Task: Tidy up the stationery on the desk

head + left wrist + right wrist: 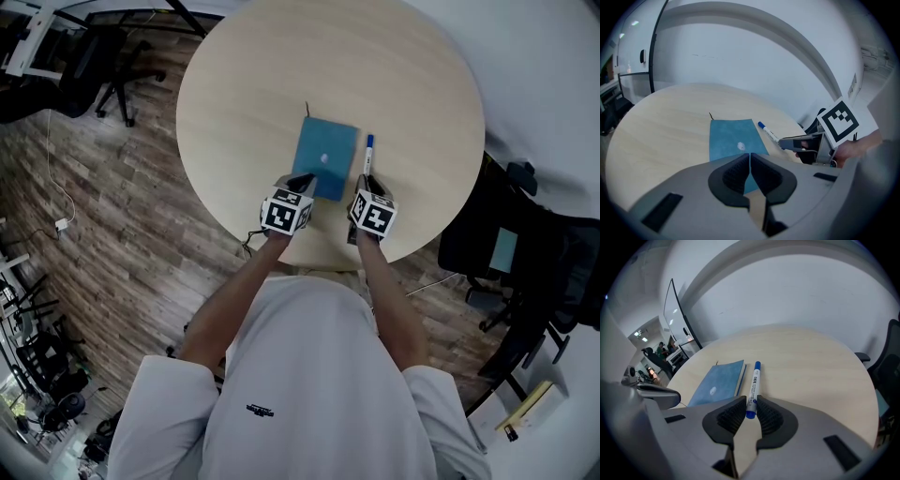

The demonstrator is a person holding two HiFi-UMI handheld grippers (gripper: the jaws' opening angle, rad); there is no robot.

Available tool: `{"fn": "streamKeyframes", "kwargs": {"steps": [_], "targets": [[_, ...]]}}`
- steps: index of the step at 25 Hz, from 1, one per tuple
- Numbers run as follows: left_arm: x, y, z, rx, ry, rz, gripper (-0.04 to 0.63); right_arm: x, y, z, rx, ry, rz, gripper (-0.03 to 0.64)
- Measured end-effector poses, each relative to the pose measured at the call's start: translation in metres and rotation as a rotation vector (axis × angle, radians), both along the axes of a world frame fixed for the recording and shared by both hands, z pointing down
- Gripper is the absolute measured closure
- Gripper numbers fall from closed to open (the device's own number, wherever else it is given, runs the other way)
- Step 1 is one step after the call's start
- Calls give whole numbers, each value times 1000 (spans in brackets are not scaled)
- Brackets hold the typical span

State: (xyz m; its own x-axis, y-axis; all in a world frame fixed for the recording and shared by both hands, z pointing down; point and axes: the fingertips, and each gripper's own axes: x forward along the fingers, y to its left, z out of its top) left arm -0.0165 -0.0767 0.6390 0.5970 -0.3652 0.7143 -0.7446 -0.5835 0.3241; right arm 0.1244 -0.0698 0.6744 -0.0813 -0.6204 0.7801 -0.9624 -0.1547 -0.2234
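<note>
A blue notebook (325, 157) lies closed on the round wooden table (253, 84), with a white pen with blue ends (367, 157) lying just to its right. My left gripper (302, 180) hovers at the notebook's near left corner; in the left gripper view its jaws (750, 159) are shut and hold nothing, and the notebook (731, 138) shows beyond them. My right gripper (366, 181) is at the pen's near end. In the right gripper view the gripper (750, 404) has its jaws closed against the pen (753, 385), which still rests on the table beside the notebook (717, 385).
The table's near edge (323, 267) is just in front of the person. A black office chair (520, 248) stands to the right, another chair (98, 66) at the far left. A glass board (679, 319) stands beyond the table's far left.
</note>
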Motion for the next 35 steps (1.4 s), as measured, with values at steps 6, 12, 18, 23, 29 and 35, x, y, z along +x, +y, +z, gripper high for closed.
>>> {"fn": "streamKeyframes", "kwargs": {"steps": [6, 12, 18, 23, 29, 35], "targets": [[-9, 7, 0, 1, 0, 18, 567, -13, 15, 4, -13, -37, 31, 525], [-21, 14, 3, -3, -5, 34, 566, -27, 18, 6, -15, -63, 33, 525], [-26, 19, 7, -9, -10, 40, 567, -35, 10, 9, -9, -80, 14, 525], [-34, 20, 8, -10, -17, 43, 567, -41, 4, 9, -11, -79, -9, 525], [-35, 17, 5, -7, -13, 39, 566, -45, 9, 10, -30, -83, -31, 525], [-34, 16, 5, -7, -11, 40, 566, -49, 12, 10, -33, -96, -58, 525]]}}
